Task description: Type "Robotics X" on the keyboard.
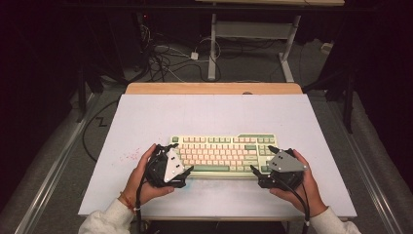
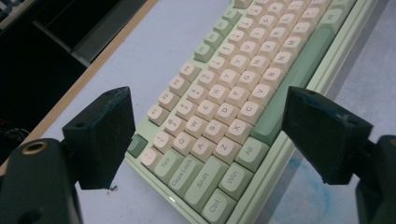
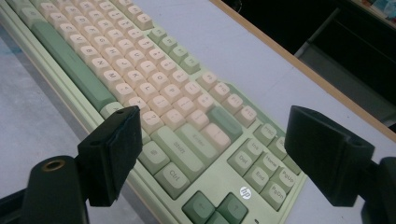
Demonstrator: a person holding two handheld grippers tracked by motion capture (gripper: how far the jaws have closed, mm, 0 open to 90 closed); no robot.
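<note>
Down at the near edge of the desk (image 1: pixel 146 122), a person holds one set of tongs in each hand. The left tongs (image 1: pixel 187 169) sit at the left end of the keyboard (image 1: pixel 221 155), and their jaws are wide apart with nothing between them. In the left gripper view the jaws stand on either side of the keyboard's left corner. The right tongs (image 1: pixel 253 169) sit at the right end, and their jaws are wide apart too, around the right corner. The keyboard lies flat in the middle of the desk, a little toward the person. Farther back is bare desk, then a wooden edge (image 1: pixel 214 88), then cables (image 1: pixel 165 58) on the floor. If only one side gets pinched and lifted, the keyboard could tip and slide. If a jaw presses on the keys, a keycap could pop off.
</note>
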